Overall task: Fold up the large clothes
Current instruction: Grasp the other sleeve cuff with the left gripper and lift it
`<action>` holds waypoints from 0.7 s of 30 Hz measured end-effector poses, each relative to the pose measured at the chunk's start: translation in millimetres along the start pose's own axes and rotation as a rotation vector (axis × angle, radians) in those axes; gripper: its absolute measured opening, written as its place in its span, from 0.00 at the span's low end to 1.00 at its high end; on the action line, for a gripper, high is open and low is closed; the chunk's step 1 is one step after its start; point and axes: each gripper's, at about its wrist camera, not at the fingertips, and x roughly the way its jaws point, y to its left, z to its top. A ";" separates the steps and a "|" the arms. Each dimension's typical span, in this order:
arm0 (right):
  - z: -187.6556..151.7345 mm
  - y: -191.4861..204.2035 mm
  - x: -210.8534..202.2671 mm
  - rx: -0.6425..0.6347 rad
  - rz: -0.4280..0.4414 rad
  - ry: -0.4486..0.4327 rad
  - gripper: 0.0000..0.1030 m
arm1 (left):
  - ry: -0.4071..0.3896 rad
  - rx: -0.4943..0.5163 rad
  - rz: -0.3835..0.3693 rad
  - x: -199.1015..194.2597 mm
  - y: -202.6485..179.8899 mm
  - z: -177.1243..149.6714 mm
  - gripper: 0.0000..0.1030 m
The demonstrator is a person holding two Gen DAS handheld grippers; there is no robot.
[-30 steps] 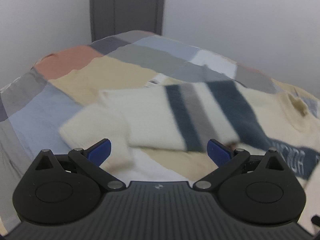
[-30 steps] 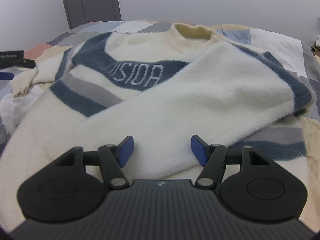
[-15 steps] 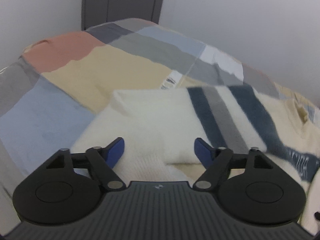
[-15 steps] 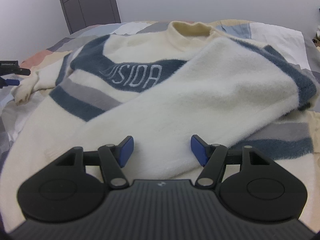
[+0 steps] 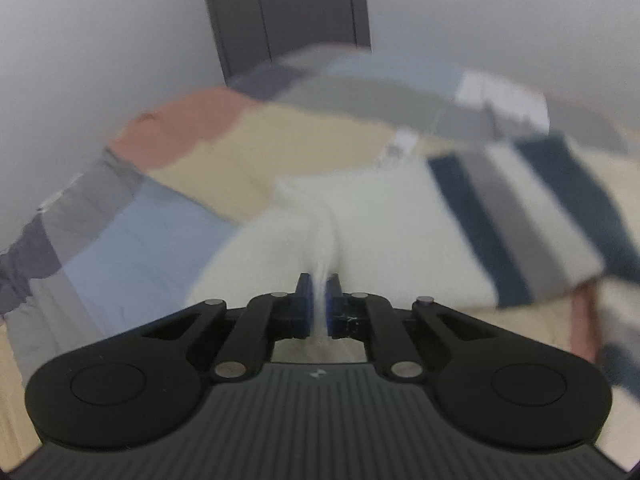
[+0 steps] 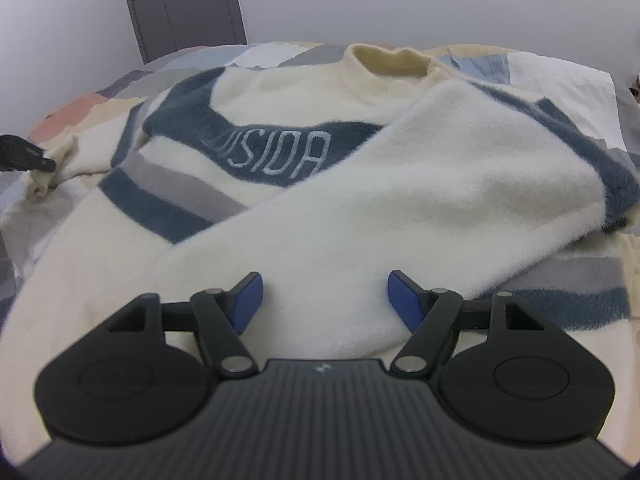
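A cream sweater (image 6: 280, 112) with navy and grey stripes and pale lettering lies face up on the bed. Its right sleeve (image 6: 400, 200) is folded across the chest. My right gripper (image 6: 324, 300) is open and empty, hovering just above that sleeve's cuff end. My left gripper (image 5: 319, 292) is shut on the cuff end of the left sleeve (image 5: 360, 220), which bunches between the blue pads. The left gripper also shows at the left edge of the right wrist view (image 6: 52, 166), holding the cuff.
The bed has a patchwork cover (image 5: 160, 240) in blue, grey, salmon and beige. A grey door (image 6: 184, 4) stands in the white wall behind the bed. The bed's left edge (image 5: 24, 248) drops off near my left gripper.
My left gripper moved forward onto the left sleeve's cuff and shut on it. The right gripper stayed open and barely shifted.
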 end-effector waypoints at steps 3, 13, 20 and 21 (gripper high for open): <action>-0.5 -2.2 -2.5 0.010 0.003 -0.001 0.68 | -0.039 -0.101 -0.082 -28.3 5.2 4.6 0.07; 0.2 -15.5 -24.3 0.047 0.006 -0.048 0.68 | -0.270 -0.129 -0.252 -158.2 -35.2 46.1 0.07; 5.8 -37.6 -49.6 0.099 -0.022 -0.148 0.68 | -0.350 -0.002 -0.549 -249.8 -138.9 70.8 0.07; 5.7 -41.2 -51.7 0.096 -0.035 -0.162 0.68 | -0.344 0.009 -0.603 -257.3 -153.6 70.9 0.07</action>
